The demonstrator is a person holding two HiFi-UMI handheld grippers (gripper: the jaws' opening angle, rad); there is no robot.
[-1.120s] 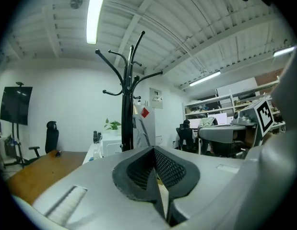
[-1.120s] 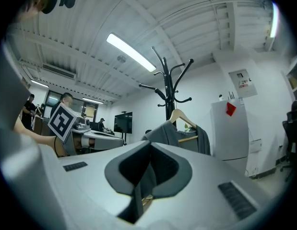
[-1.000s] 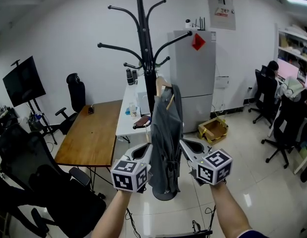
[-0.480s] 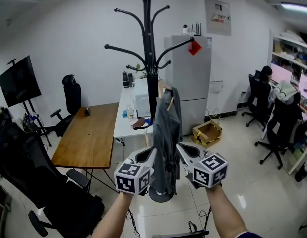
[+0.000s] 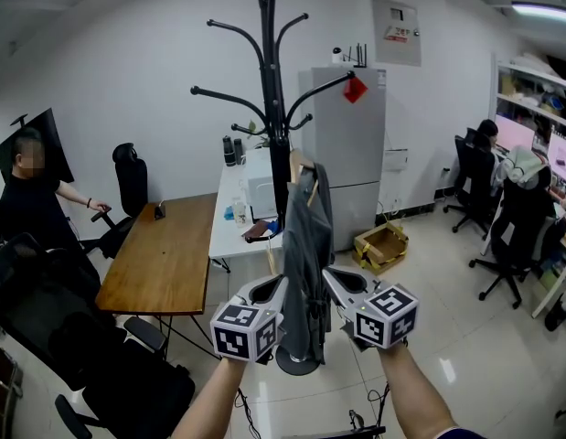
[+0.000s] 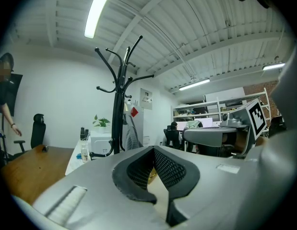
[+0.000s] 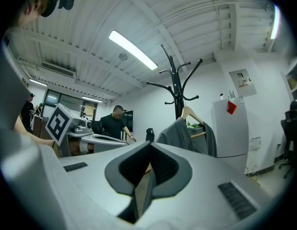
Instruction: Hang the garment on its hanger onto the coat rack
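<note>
A black coat rack (image 5: 269, 108) stands straight ahead. A grey garment (image 5: 305, 245) on a wooden hanger (image 5: 298, 161) hangs against its pole, seemingly from a low peg; the hook itself is hidden. My left gripper (image 5: 275, 288) is just left of the garment's lower half and my right gripper (image 5: 336, 282) just right of it. Both have their jaws together and nothing shows between them. In the left gripper view the shut left gripper (image 6: 153, 150) points past the coat rack (image 6: 119, 104). From the right gripper (image 7: 149, 145) the garment (image 7: 186, 133) hangs a short way ahead.
A wooden table (image 5: 168, 245) and a white desk (image 5: 229, 231) stand to the left, with black office chairs (image 5: 81, 337) near me. A person (image 5: 31, 199) stands at far left. A grey fridge (image 5: 356, 144) and a cardboard box (image 5: 383, 240) sit behind the rack. Someone sits at desks (image 5: 488, 154) on the right.
A person has come into view at the far left. My right gripper has drawn a little closer to the garment. The garment hangs as before.
</note>
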